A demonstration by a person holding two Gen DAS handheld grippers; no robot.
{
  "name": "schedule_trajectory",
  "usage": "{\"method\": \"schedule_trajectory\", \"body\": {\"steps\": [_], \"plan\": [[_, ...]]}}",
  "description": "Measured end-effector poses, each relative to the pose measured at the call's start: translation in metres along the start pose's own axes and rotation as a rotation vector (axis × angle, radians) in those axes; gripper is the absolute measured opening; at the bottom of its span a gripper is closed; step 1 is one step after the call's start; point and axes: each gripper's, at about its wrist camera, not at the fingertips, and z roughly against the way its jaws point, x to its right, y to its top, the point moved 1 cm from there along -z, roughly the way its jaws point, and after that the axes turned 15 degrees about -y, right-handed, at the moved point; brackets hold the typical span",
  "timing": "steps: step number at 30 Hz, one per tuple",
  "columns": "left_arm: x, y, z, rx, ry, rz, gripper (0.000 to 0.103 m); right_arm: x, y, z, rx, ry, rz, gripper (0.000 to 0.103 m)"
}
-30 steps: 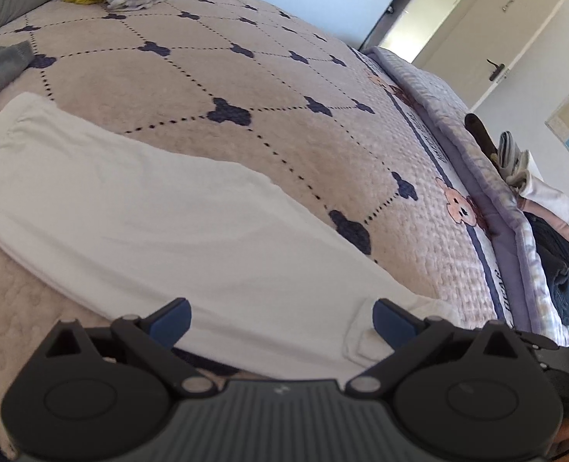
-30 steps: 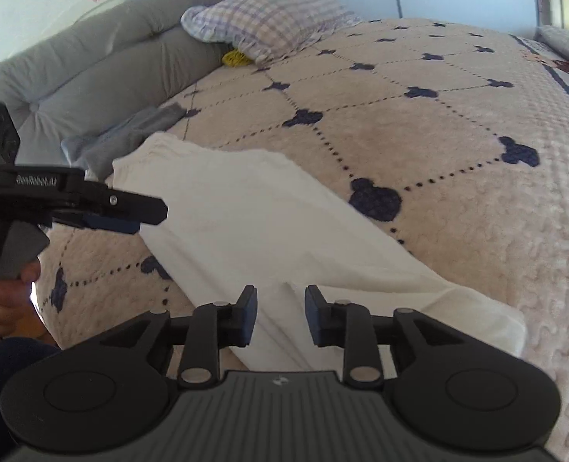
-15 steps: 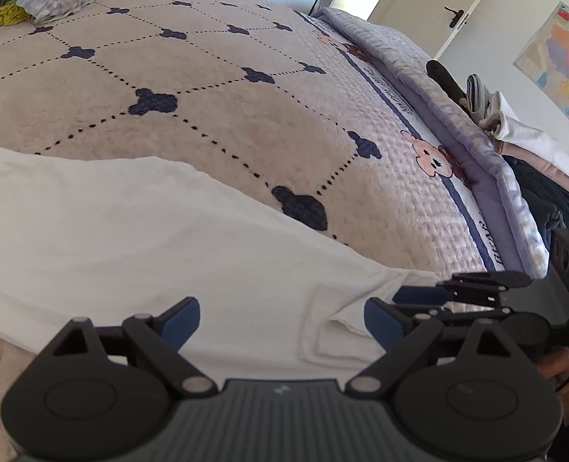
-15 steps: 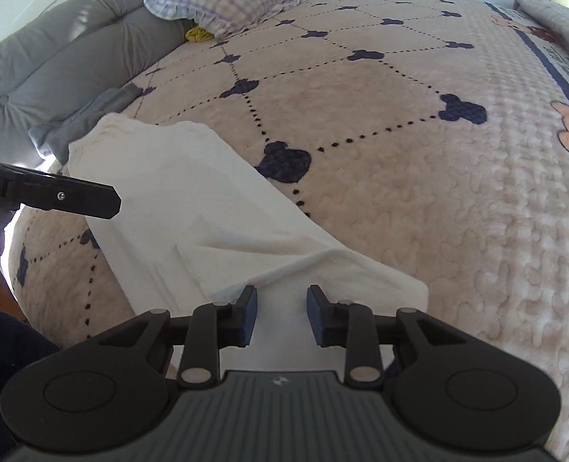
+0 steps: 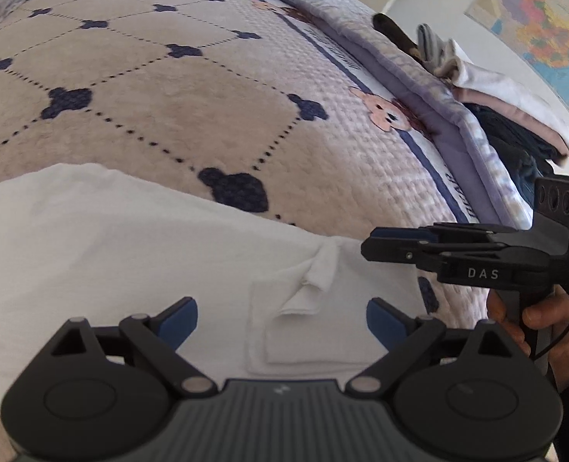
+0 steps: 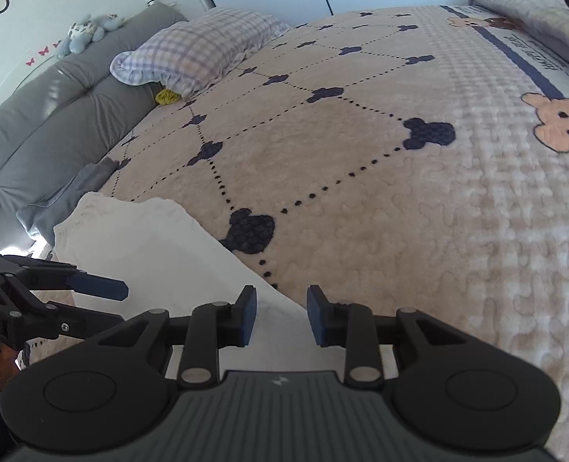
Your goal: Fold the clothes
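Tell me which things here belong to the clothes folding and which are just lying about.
In the job:
- white cotton garment spread on the bed
- left tool
- right tool

Lying about:
- checked lilac pillow
- grey cloth
- yellow crumpled item
- stacked clothes

The left wrist camera sits just behind the left gripper (image 5: 280, 317) and looks forward and down, close over the white garment (image 5: 130, 246) on the bed (image 5: 176, 115). It faces the folded quilt (image 5: 400, 57) and the clothes pile (image 5: 515, 115) at 2 o'clock, with the wall map (image 5: 538, 23) at 1 o'clock. The right wrist camera sits behind the right gripper (image 6: 278, 317), also low and tilted down, and faces the grey headboard (image 6: 46, 131) and checked pillow (image 6: 199, 54) at 10 to 11 o'clock. Both views share the garment and the patterned bedspread. Each view also catches the other gripper: at 3 o'clock in the left view, at 9 o'clock in the right view.
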Motion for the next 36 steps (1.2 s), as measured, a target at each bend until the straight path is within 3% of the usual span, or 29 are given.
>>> {"method": "schedule_trajectory", "body": {"steps": [3,6,9,14,17,20,23,26,28,31,33,36], "plan": [[0.005,0.001,-0.010,-0.040,-0.030,-0.042,0.095,-0.007,-0.013,0.007,-0.032,0.073,0.103,0.033],[0.005,0.003,-0.022,-0.087,-0.054,-0.059,0.095,-0.025,-0.014,0.003,-0.027,0.072,0.219,0.033],[0.005,0.005,-0.032,-0.127,-0.026,-0.089,0.095,-0.025,-0.003,-0.009,-0.024,0.042,0.186,0.033],[0.010,0.007,-0.037,-0.154,0.013,-0.152,0.095,-0.030,0.009,-0.021,-0.025,0.072,0.214,0.033],[0.009,0.008,-0.037,-0.144,-0.002,-0.134,0.095,-0.035,0.022,-0.027,0.012,0.035,0.192,0.033],[0.009,0.010,-0.036,-0.131,-0.022,-0.117,0.092,-0.033,0.025,-0.025,0.015,0.066,0.172,0.033],[0.007,0.011,-0.034,-0.112,-0.026,-0.106,0.082,-0.024,0.012,-0.012,0.027,0.064,0.148,0.033],[0.004,0.012,-0.035,-0.098,-0.030,-0.083,0.065,-0.010,-0.001,0.000,0.030,0.068,0.104,0.033],[0.004,0.015,-0.036,-0.084,-0.026,-0.063,0.041,-0.004,-0.010,0.006,0.029,0.049,0.085,0.033],[0.011,0.021,-0.030,-0.036,-0.049,-0.048,0.017,0.002,-0.021,0.007,0.006,0.044,0.057,0.033],[0.022,0.022,-0.015,0.009,-0.080,-0.087,0.017,0.004,-0.031,0.008,-0.005,0.028,0.064,0.033],[0.031,0.018,0.013,0.080,-0.191,-0.109,0.018,0.007,-0.039,0.015,0.001,0.049,0.049,0.033]]}}
